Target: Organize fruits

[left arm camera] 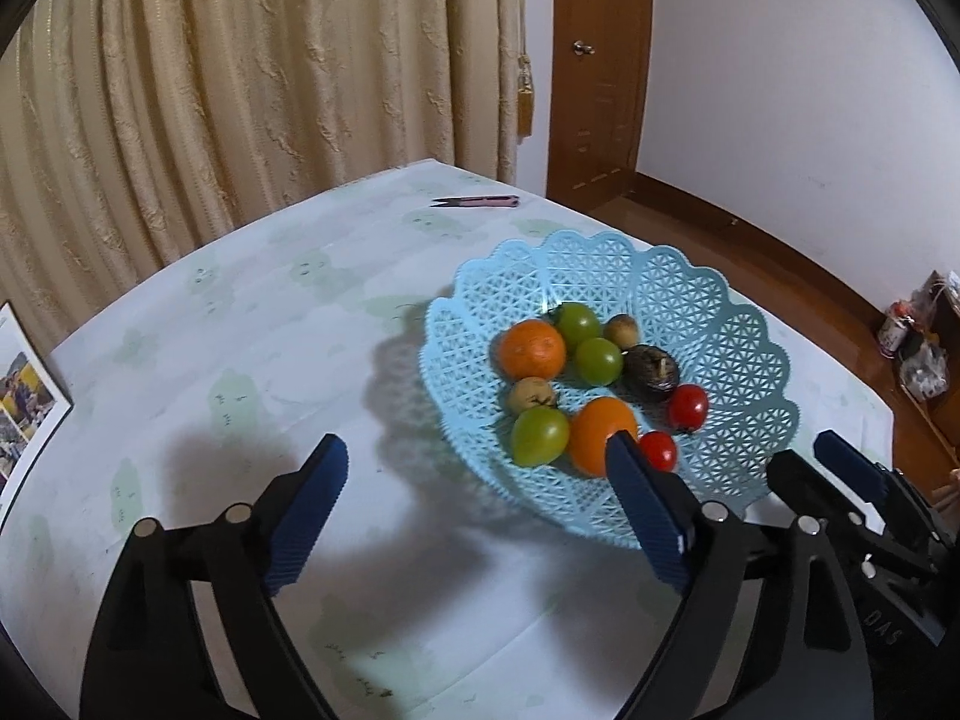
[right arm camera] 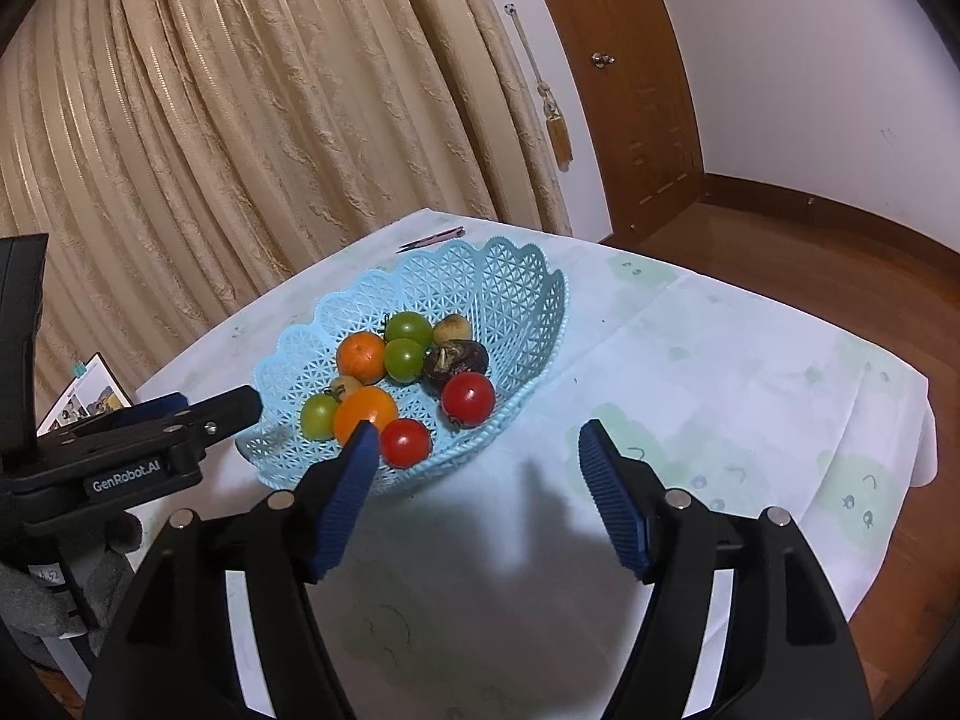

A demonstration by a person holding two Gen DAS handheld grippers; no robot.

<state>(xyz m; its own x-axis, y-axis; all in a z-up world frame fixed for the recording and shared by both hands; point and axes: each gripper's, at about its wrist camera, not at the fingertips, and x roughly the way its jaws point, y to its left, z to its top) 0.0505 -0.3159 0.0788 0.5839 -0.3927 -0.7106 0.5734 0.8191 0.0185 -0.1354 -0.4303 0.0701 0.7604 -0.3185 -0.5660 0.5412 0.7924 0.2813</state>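
Both tools hang over the table's near edge with nothing between their pads: the left gripper (left arm camera: 477,453) is spread wide and empty, the right gripper (right arm camera: 479,435) is parted and empty too. The fruit already sits in the pale blue basket (left arm camera: 708,312), which rests toward the table's far right corner: 2 oranges (left arm camera: 533,349), 3 green tomatoes (left arm camera: 539,435), 2 red tomatoes (right arm camera: 468,399), 2 small tan fruits (left arm camera: 531,394) and 1 dark wrinkled fruit (left arm camera: 652,372).

Judging from this, the sorting looks nearly or fully done, so the sensible move is to draw both tools back level, clear of the scalloped rim, since a nudge would tip the light lattice plastic. The tomatoes are smooth and glossy, the oranges dimpled; the cloth (right arm camera: 720,360) is soft and creased, with faint green printed figures
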